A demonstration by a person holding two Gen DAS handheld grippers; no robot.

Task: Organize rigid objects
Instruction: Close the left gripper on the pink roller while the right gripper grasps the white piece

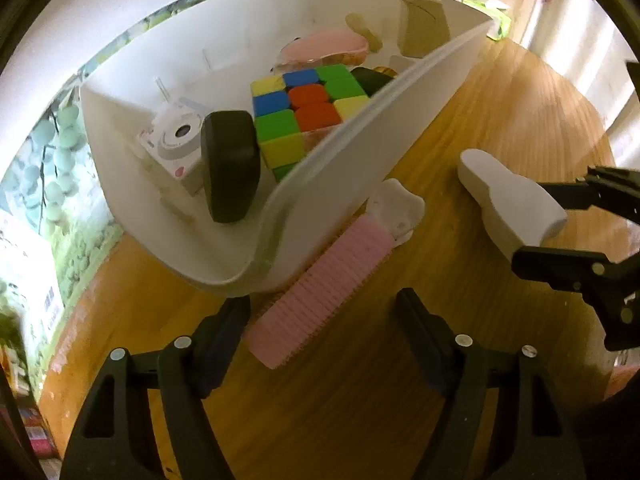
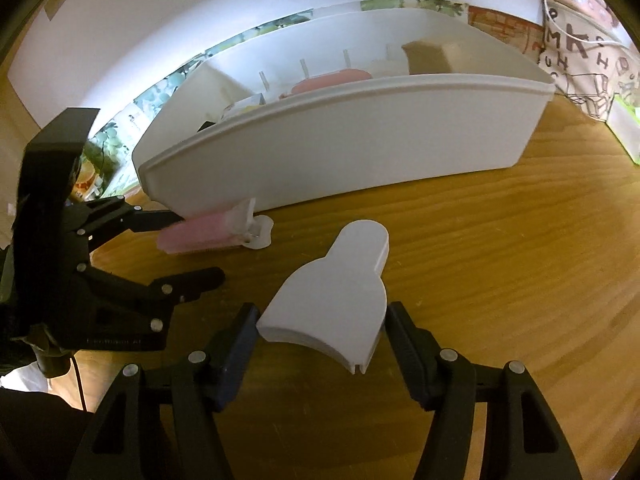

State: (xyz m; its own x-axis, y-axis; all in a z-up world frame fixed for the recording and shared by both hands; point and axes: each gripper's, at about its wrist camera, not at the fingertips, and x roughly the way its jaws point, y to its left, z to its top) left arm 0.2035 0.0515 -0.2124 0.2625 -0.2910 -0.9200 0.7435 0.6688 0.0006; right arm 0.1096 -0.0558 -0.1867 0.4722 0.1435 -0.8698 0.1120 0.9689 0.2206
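Observation:
A white bin (image 1: pixel 344 168) (image 2: pixel 360 140) stands on the wooden table. It holds a colour cube (image 1: pixel 308 112), a black case (image 1: pixel 230 164), a small toy camera (image 1: pixel 176 144), a pink item (image 1: pixel 324 48) and a tan block (image 1: pixel 424 28). A pink ribbed comb with a white end (image 1: pixel 324 284) (image 2: pixel 212 232) lies against the bin's near wall. My left gripper (image 1: pixel 324 328) (image 2: pixel 196 248) is open around the comb's near end. My right gripper (image 2: pixel 320 344) (image 1: pixel 560 220) is shut on a white bottle-shaped flat piece (image 2: pixel 336 296) (image 1: pixel 508 200), held above the table.
The wooden table (image 2: pixel 500 280) spreads to the right of the bin. A patterned bag (image 2: pixel 580 60) and a green-white pack (image 1: pixel 498 20) stand at the back right. A leafy poster (image 1: pixel 48 152) lines the wall behind.

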